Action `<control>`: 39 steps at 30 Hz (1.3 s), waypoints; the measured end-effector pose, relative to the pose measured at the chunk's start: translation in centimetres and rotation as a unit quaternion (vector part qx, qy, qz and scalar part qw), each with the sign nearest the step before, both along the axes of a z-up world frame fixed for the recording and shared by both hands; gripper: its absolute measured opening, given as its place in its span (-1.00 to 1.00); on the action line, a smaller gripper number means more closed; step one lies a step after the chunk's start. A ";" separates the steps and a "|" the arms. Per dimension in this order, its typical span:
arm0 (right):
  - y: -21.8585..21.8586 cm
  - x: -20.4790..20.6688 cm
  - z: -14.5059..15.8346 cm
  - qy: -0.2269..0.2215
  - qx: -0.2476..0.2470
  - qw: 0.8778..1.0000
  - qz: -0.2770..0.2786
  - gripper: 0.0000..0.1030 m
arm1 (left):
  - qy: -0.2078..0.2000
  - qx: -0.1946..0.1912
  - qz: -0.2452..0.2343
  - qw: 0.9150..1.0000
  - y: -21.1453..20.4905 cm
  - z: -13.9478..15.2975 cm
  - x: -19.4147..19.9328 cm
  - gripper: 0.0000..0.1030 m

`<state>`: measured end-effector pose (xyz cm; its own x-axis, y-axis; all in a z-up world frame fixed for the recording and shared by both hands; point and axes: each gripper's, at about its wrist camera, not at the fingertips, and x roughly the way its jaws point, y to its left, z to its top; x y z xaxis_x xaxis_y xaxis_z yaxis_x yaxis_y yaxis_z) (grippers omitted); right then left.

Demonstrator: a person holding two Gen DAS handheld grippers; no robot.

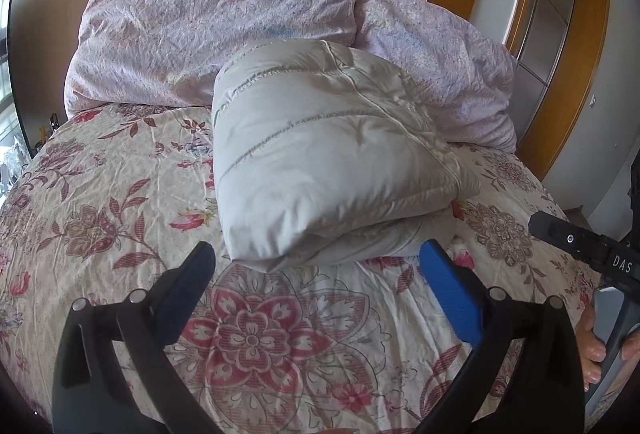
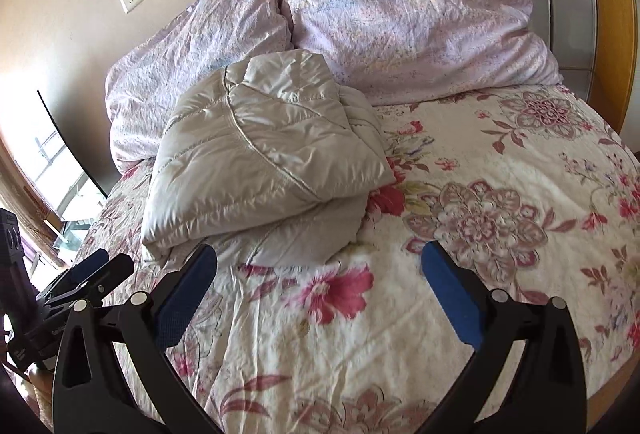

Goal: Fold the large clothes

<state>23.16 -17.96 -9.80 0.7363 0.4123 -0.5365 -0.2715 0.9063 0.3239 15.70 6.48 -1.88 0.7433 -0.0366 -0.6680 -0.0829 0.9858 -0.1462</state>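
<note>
- Progress looks near its end: the pale beige quilted padded jacket (image 1: 320,162) lies on the bed as a compact, plump bundle, its layers stacked one over another, so the folding itself seems done.
- The bundle sits toward the head of the bed, on the cream bedspread printed with red and mauve flowers (image 1: 120,194), and its far edge touches the pillows behind it.
- What is left, as a judgement: perhaps tidying the lower layer, which pokes out unevenly at the near right corner in the right wrist view, or setting the bundle aside (no other garment waiting to be folded shows in either view).
- The left gripper (image 1: 318,262) hangs just short of the bundle's near edge with its blue-padded jaws wide apart and nothing between them but bedspread.
- The right gripper (image 2: 320,262) is likewise spread wide and empty, its jaws clear of the jacket, which lies ahead and to its left.
- Counts: one folded jacket; two large pillows in crumpled pale lilac speckled covers (image 1: 216,30) leaning at the head of the bed; two grippers, each also partly visible at the edge of the other's view.
- A person's hand (image 1: 596,350) grips the right gripper's handle at the edge of the left wrist view.
</note>
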 end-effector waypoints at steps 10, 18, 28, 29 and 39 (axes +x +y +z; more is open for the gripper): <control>-0.9 -3.0 0.2 -0.001 0.003 1.000 0.007 0.97 | 0.005 0.005 -0.010 1.000 -2.1 1.1 -1.9 0.96; -1.2 -4.4 0.9 -0.011 0.008 1.000 0.013 0.97 | 0.006 0.001 -0.008 1.000 -2.9 1.6 -2.8 0.96; -0.9 -5.1 1.2 -0.006 0.020 0.999 0.029 0.97 | 0.006 0.000 -0.007 1.000 -3.4 2.0 -3.4 0.96; -1.0 -5.1 1.3 -0.006 0.020 0.999 0.029 0.97 | 0.006 -0.001 -0.007 1.000 -3.4 2.0 -3.5 0.96; -1.2 -5.3 1.3 -0.003 0.026 0.999 0.028 0.97 | 0.007 -0.005 -0.010 1.000 -3.7 2.2 -3.7 0.96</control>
